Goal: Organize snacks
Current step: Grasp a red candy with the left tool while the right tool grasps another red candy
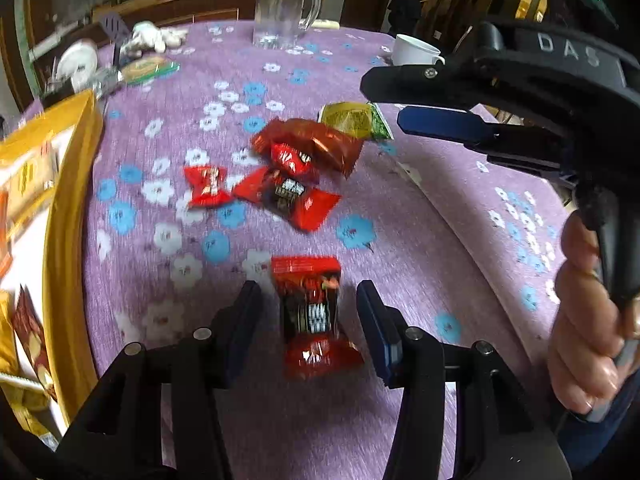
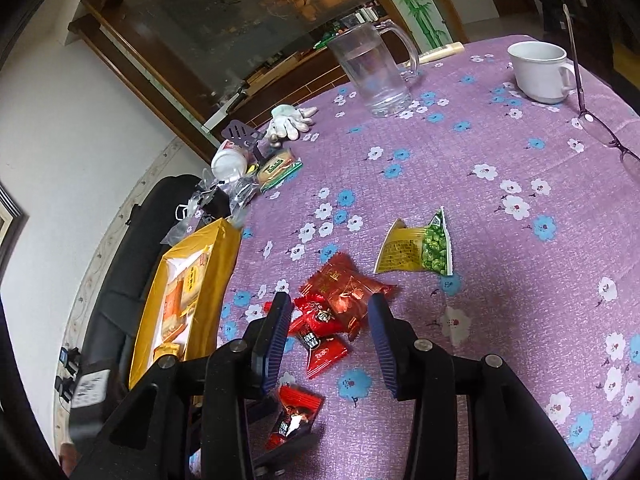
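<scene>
My left gripper is open and points down at the purple flowered tablecloth. A red snack packet lies between its fingers, with a gap on each side. Beyond it lies a pile of red packets, topped by a larger dark red one, and a yellow-green pea packet. My right gripper hovers open over that pile, with nothing pressed between its pads. It also shows in the left wrist view as the right gripper, held by a hand. A yellow box with snacks stands at the left.
At the far side stand a glass mug and a white cup, with eyeglasses at the right. A white glove, a biscuit pack and clutter sit behind the yellow box. The table edge curves along the left.
</scene>
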The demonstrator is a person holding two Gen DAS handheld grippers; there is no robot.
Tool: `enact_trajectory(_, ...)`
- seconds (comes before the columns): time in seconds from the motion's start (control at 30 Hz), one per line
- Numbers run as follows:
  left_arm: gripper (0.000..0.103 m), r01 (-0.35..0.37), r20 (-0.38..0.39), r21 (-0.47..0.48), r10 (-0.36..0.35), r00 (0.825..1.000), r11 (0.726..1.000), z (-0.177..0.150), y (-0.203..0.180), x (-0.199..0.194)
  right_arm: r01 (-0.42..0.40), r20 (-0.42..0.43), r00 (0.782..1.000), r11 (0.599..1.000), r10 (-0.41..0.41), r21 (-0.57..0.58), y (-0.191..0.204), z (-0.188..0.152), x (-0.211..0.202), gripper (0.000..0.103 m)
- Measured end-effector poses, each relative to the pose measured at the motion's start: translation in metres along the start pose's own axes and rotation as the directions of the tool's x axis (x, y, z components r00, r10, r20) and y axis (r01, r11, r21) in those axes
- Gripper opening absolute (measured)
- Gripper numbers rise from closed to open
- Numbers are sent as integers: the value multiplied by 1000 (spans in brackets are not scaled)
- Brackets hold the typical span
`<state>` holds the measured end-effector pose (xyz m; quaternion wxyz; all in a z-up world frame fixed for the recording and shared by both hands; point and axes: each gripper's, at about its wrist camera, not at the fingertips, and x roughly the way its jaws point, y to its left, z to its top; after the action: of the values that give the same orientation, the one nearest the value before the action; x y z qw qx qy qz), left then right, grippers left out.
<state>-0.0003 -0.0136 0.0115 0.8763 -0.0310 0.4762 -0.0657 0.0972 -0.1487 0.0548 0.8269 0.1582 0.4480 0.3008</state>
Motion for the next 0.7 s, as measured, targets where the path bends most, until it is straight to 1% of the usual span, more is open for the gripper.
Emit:
enact_trajectory(0.03, 45, -18, 8, 7, 18, 1000, 1000, 1, -1, 0, 3, 1, 1000, 1000, -3, -1, 0, 0, 0, 43)
enact_trajectory(0.07, 38, -54, 23, 11, 54, 998, 998, 1, 0, 1, 7, 3, 1000, 1000, -7, -2, 0, 0, 0, 43)
enact_trajectory(0.17, 36, -105, 50, 6, 105, 993, 994, 2, 8, 5, 29, 10, 1000, 1000, -29, -2, -1, 1, 0, 43)
enact_trajectory(0.3, 36, -94, 75, -43, 97, 992, 995, 2, 29, 3, 60, 10, 998, 998, -60, 16, -8, 1, 3, 43)
enact_trajectory(0.47, 36, -89, 80, -39, 92, 993, 995, 2, 29, 4, 58, -33, 998, 998, -57, 10, -3, 4, 8, 41)
enact_trajectory(0.57, 36, -76, 83, -48, 80, 993, 996, 3, 30, 5, 96, -62, 993, 994, -99, -56, 12, 10, 13, 43)
enact_trajectory(0.7, 36, -70, 84, -52, 74, 994, 996, 4, 32, 4, 145, -86, 984, 979, -159, -145, 28, 23, 33, 43)
